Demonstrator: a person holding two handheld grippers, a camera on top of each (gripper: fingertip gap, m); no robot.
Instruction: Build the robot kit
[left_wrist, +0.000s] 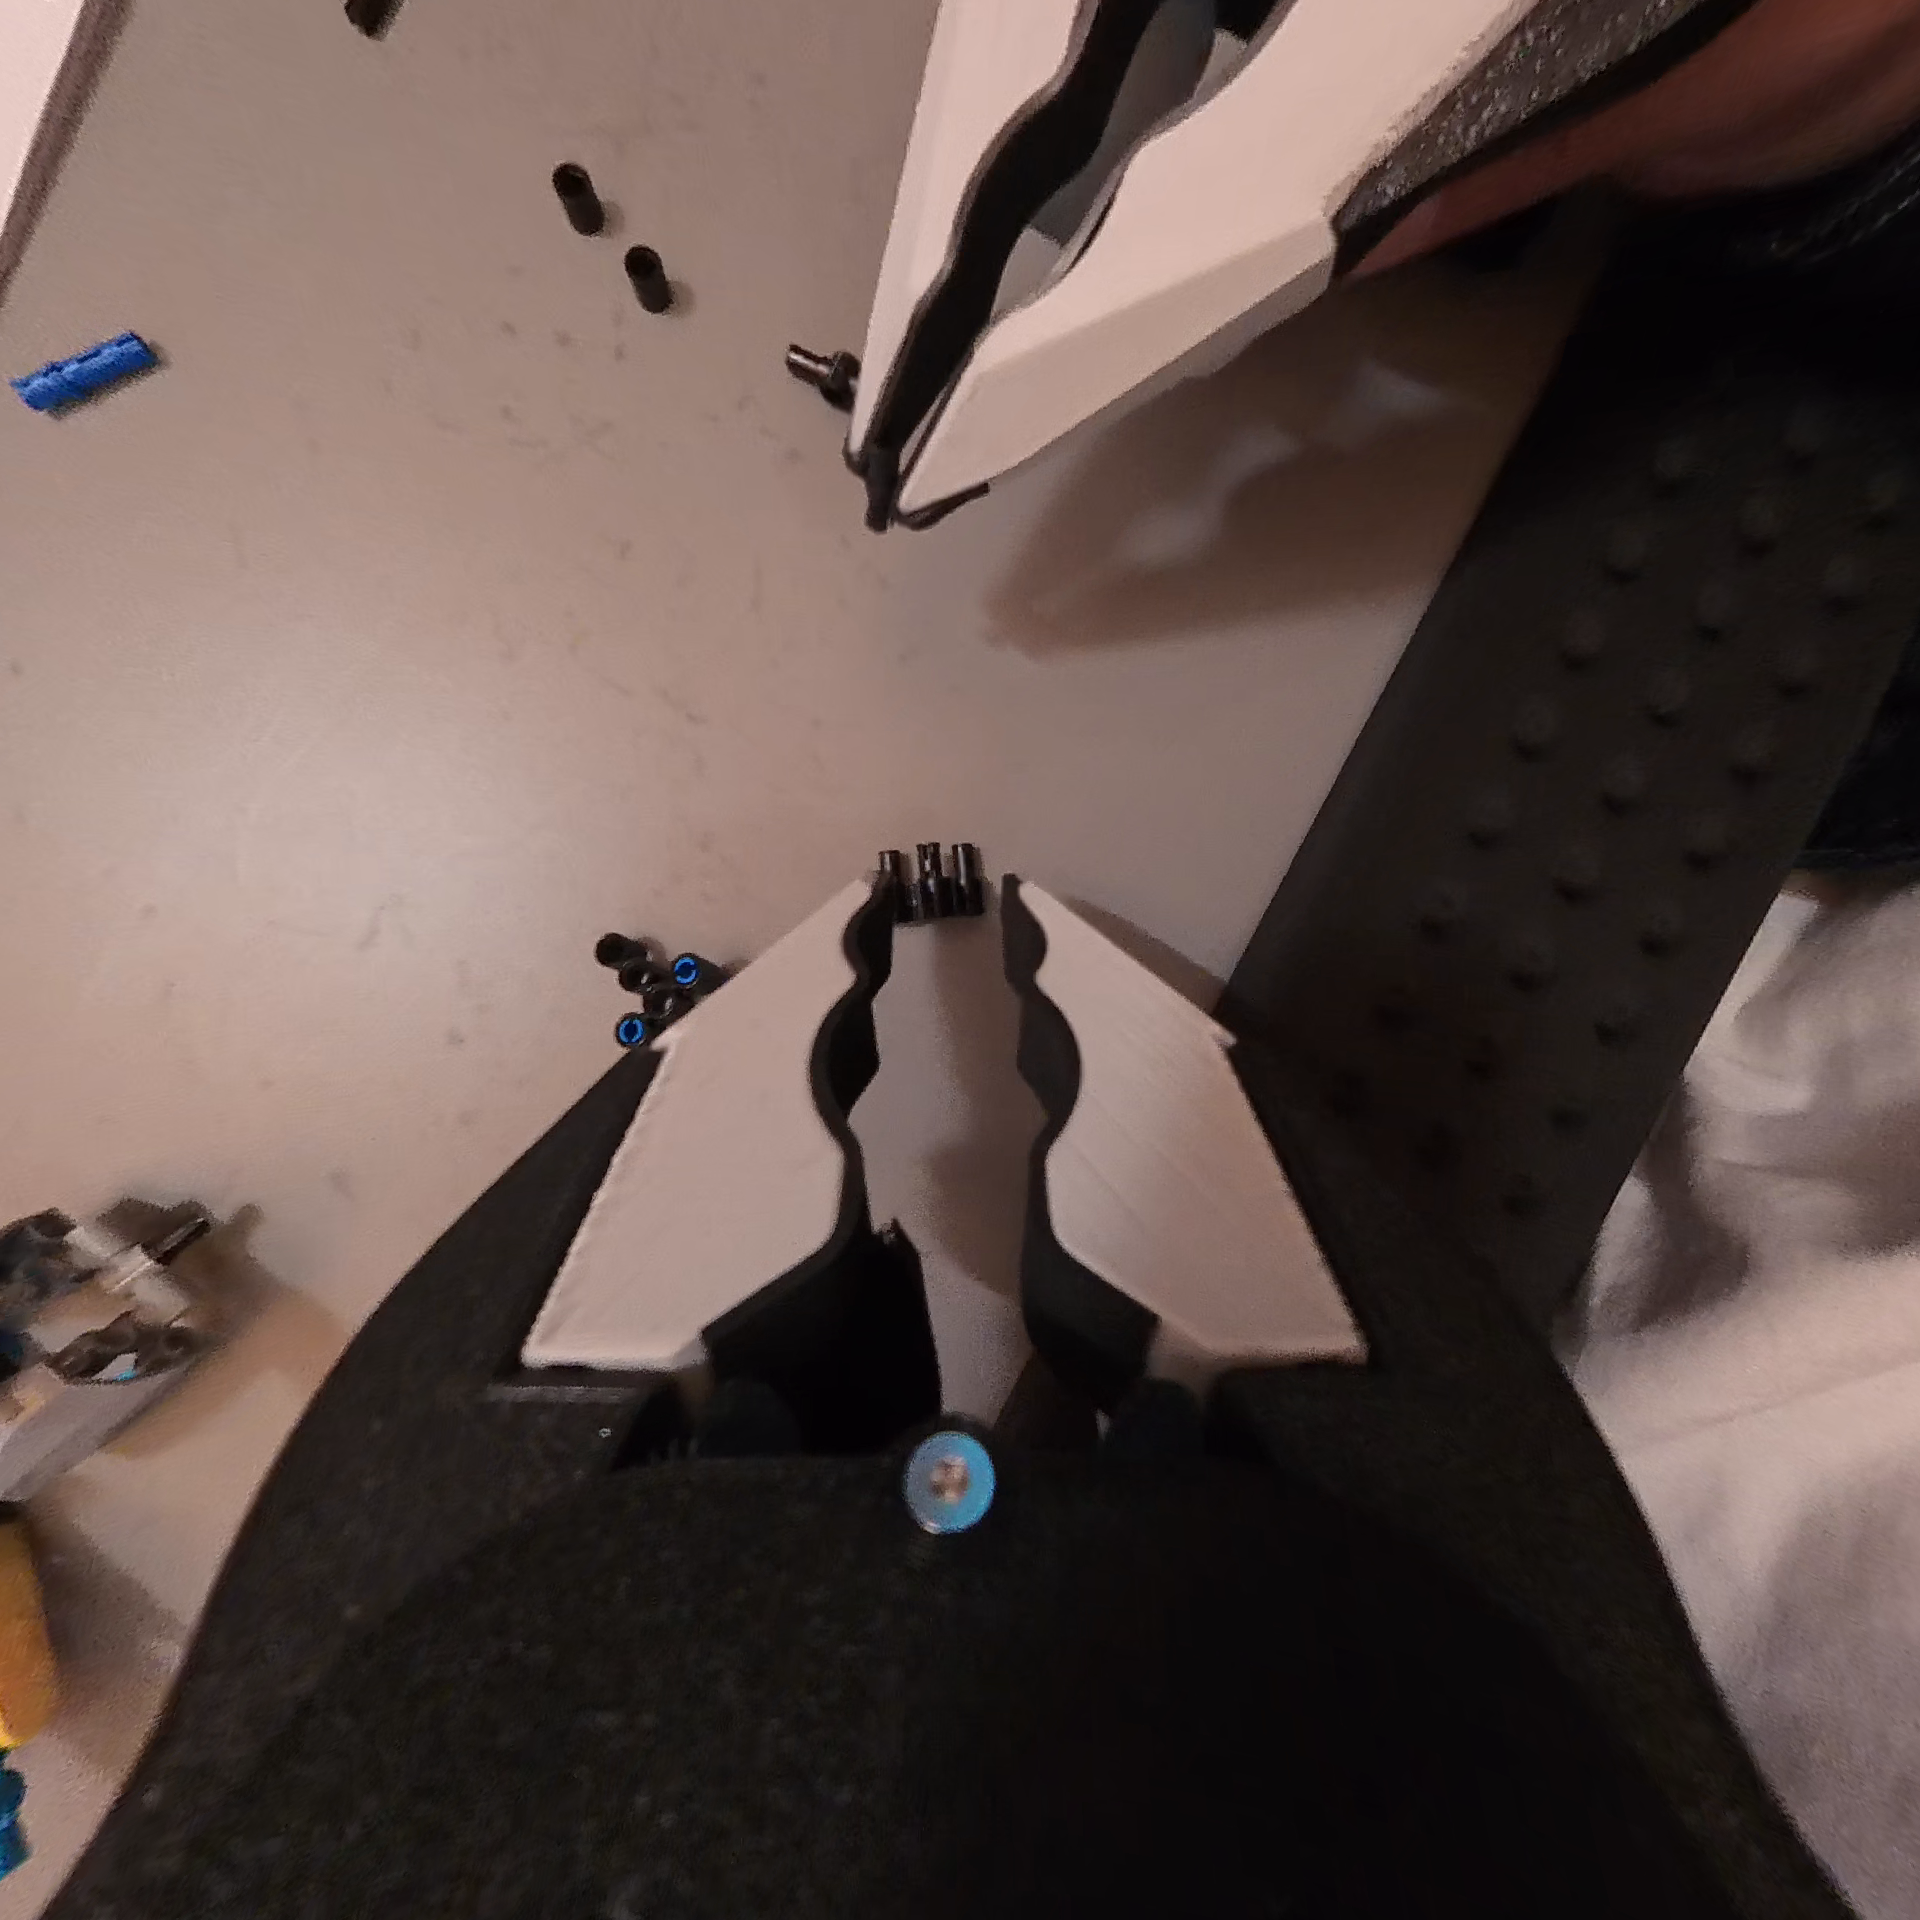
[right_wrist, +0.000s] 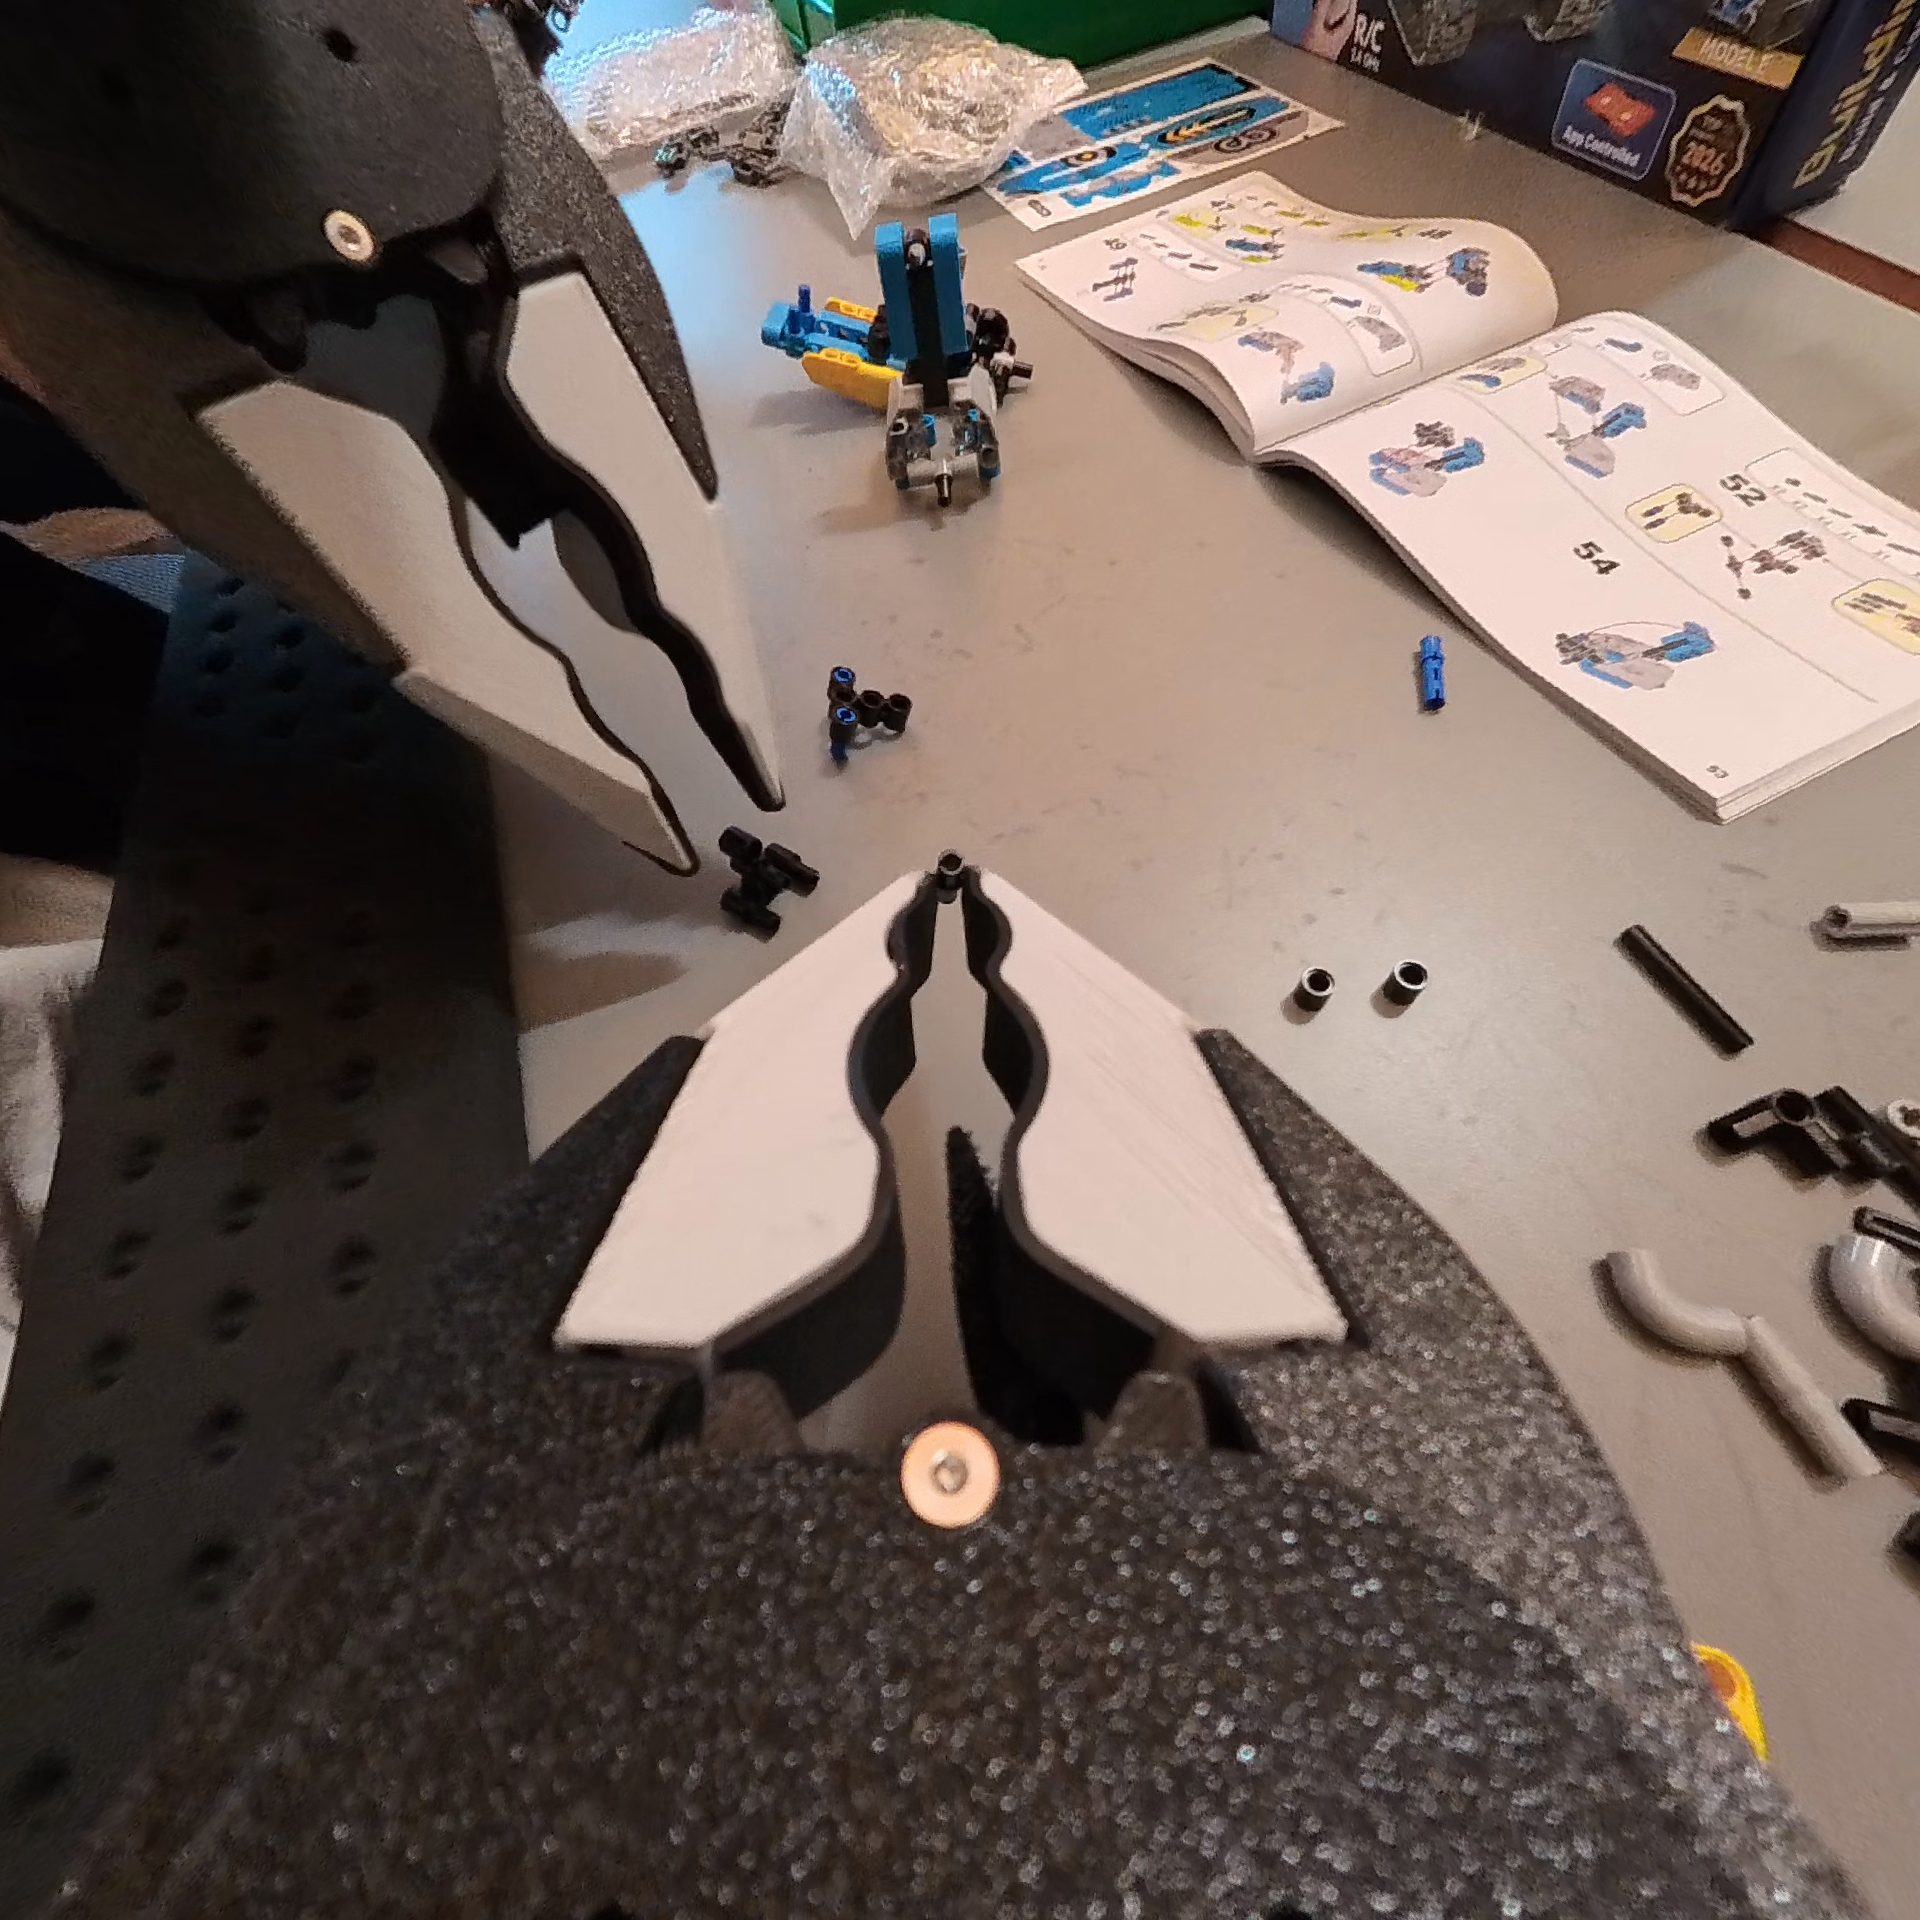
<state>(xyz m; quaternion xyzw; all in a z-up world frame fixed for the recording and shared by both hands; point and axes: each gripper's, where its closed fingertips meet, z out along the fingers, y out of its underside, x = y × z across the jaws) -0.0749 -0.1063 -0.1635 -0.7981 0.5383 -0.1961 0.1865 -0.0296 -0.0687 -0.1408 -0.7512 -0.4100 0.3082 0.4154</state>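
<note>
My left gripper (left_wrist: 945, 888) is open, its tips low over the grey table (left_wrist: 416, 675) on either side of a small black three-barrel connector (left_wrist: 930, 883). In the right wrist view the connector (right_wrist: 769, 878) lies on the table just past the left gripper's (right_wrist: 727, 831) tips. My right gripper (right_wrist: 949, 883) is shut on a small black pin (right_wrist: 949, 865) at its very tips, and it also shows in the left wrist view (left_wrist: 881, 499). It hovers a short way from the connector.
A black and blue connector cluster (right_wrist: 862, 712) lies beyond. A blue and yellow part-built model (right_wrist: 925, 364), an open booklet (right_wrist: 1455, 468), a blue pin (right_wrist: 1432, 670), two bushes (right_wrist: 1314, 992), a black axle (right_wrist: 1683, 987) and grey parts (right_wrist: 1714, 1340) lie right. Plastic bags (right_wrist: 914, 104) and a box (right_wrist: 1610, 94) stand behind. There is about 7 cm between the tips of the two grippers. To reach the black axle (right_wrist: 1683, 987) in a straight line is about 15 cm for my right fingers, about 20 cm for my left.
</note>
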